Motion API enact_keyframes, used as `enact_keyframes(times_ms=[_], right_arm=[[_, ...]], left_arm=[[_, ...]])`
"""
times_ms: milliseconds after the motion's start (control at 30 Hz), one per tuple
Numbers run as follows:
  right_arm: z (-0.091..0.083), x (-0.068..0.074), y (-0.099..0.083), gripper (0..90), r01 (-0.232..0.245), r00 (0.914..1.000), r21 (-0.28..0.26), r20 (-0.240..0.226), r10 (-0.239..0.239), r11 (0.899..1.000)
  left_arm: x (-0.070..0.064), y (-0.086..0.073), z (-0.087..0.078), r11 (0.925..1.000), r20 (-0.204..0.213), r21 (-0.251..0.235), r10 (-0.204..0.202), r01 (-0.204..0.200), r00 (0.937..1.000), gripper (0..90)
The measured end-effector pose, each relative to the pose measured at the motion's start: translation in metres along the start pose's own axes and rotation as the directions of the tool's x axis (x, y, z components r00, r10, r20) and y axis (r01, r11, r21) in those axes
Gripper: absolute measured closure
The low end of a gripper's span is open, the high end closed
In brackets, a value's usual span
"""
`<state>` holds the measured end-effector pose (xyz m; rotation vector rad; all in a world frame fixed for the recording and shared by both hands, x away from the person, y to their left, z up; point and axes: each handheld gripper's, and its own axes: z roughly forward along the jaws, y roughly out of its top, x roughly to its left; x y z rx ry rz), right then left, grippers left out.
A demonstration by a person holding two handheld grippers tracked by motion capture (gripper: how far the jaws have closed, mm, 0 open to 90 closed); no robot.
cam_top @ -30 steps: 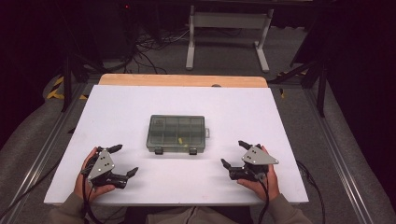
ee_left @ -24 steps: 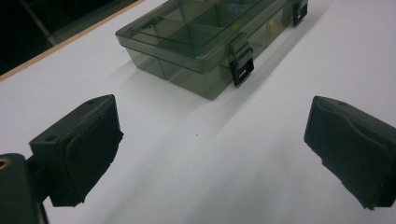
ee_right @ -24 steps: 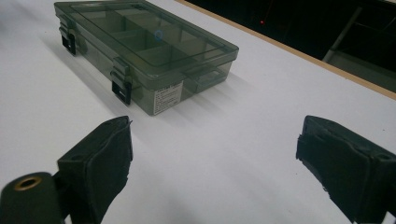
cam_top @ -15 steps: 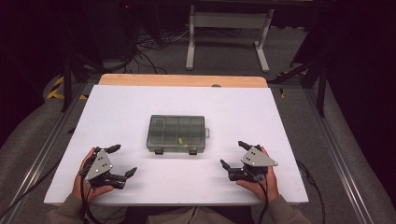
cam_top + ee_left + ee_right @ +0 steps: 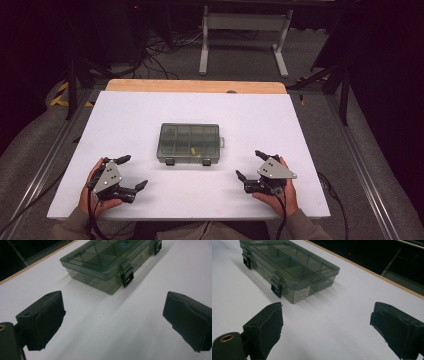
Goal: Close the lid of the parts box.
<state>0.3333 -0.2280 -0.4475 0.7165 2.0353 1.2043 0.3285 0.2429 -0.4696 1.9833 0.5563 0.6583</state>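
Little has moved: our left gripper (image 5: 121, 174) has only edged slightly on the table (image 5: 260, 115), our right gripper (image 5: 250, 166) holding its place.
Both grippers rest with jaws spread wide, gripping nothing; the closed, latched compartment box (image 5: 189, 143) lies between and ahead of them, well apart from each.

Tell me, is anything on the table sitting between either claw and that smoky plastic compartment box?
Nothing visible is. Bare white table lies between the left claw and the box, and likewise between the right claw and the box. Both claws are open and apart from it.
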Motion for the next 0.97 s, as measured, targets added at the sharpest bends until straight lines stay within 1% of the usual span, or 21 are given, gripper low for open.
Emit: enact_keyframes(times_ms=[633, 867, 967], right_arm=[[0.0015, -0.0007, -0.0007, 11.7, 0.002, 1.0000, 0.006, 0.002, -0.002, 1.000], [0.0023, -0.0014, -0.0014, 11.7, -0.003, 1.0000, 0.008, 0.000, 0.003, 1.000], [0.0027, -0.0014, -0.0018, 11.7, -0.007, 1.0000, 0.009, -0.003, 0.007, 1.000]], left_arm=[[0.0019, -0.0006, 0.0012, 0.9999, -0.006, 0.010, -0.001, 0.001, 1.0000, 4.6], [0.0026, -0.0012, 0.0024, 0.9997, -0.003, 0.022, -0.006, 0.006, 1.0000, 4.6], [0.0030, -0.0009, 0.0033, 0.9997, -0.006, 0.019, -0.016, 0.016, 0.9999, 4.7]])
